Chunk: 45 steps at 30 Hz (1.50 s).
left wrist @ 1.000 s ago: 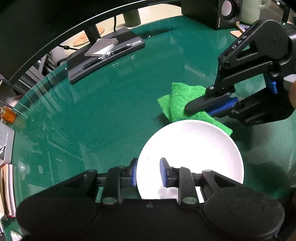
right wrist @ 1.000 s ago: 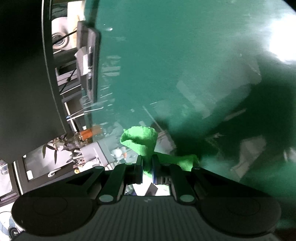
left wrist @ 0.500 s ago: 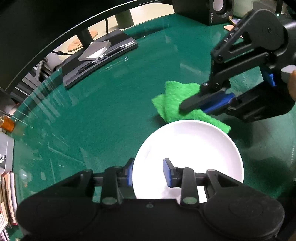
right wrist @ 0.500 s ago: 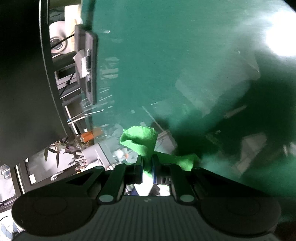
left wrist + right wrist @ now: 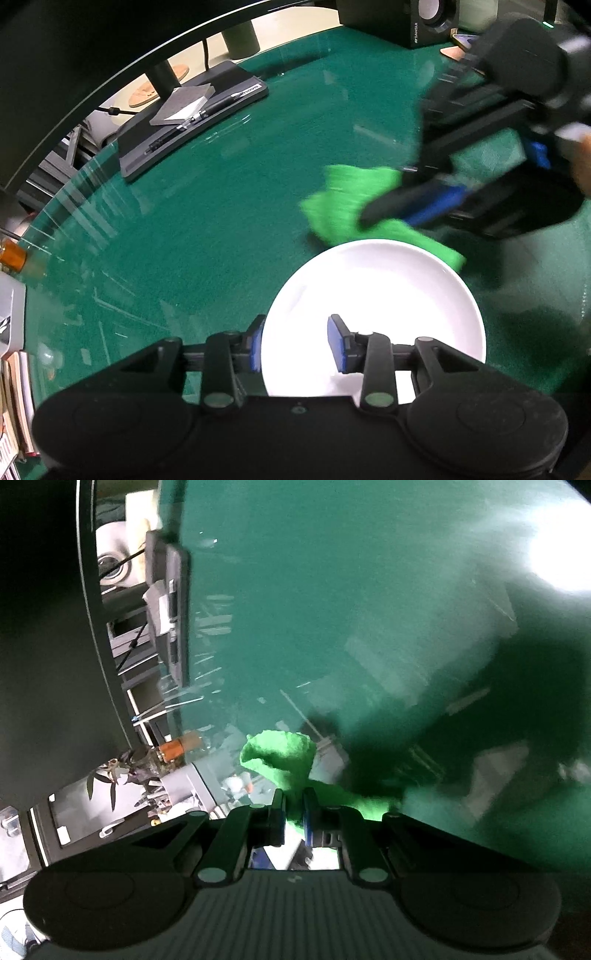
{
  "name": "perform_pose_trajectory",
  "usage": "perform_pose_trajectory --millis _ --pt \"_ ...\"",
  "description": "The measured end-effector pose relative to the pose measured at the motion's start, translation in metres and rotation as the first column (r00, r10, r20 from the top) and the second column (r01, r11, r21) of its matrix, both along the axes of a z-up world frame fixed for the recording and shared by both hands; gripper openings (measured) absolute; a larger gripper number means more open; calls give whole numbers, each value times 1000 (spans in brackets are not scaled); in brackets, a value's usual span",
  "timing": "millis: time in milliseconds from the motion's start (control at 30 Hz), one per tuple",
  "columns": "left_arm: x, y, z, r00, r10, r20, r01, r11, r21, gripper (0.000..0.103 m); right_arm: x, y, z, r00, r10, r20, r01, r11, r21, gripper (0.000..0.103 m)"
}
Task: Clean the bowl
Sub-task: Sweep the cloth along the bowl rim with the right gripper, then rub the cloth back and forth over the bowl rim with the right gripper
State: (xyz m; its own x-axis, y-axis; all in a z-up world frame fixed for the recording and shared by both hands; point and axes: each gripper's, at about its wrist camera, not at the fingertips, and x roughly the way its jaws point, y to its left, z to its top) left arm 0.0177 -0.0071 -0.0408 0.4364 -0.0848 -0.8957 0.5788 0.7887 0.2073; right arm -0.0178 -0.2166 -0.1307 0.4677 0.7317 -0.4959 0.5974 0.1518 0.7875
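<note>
Left gripper (image 5: 295, 341) straddles the white bowl (image 5: 373, 314)'s near rim, jaws wide; right gripper (image 5: 293, 812) – motion-blurred – pinches the green cloth (image 5: 284, 755), its lower edge hidden behind the bowl.

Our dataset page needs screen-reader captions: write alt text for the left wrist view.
Left tongs straddle the near rim of a white bowl on a green table. Beyond it, blurred right tongs pinch a green cloth.

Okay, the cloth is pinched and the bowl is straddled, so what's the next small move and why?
Probably swing the right hand-held gripper over the rim and lower the green cloth into the white bowl. The cloth sits just behind the bowl, and the left hand-held gripper straddles the near rim without clamping.
</note>
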Motion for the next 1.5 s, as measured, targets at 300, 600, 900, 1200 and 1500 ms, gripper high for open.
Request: perform_pose_trajectory --millis 300,600,900,1200,1500 --pt "3 -5 -2 999 -49 -7 49 999 -5 36 4 -1 4 1000 25 14 -24 1000 -14 11" --pt "3 -3 -1 1000 -30 -6 30 999 -16 32 51 27 0 997 66 47 -64 997 -45 11" --pt "-16 22 10 995 92 -45 -94 993 -64 22 84 48 10 984 153 94 -146 986 -83 10" --pt "-7 15 7 999 50 -17 -51 997 -58 28 51 29 8 986 150 76 -144 987 -76 10" --pt "-8 5 4 999 -31 24 31 999 -12 31 1 -2 -6 1000 27 0 -27 1000 -10 11"
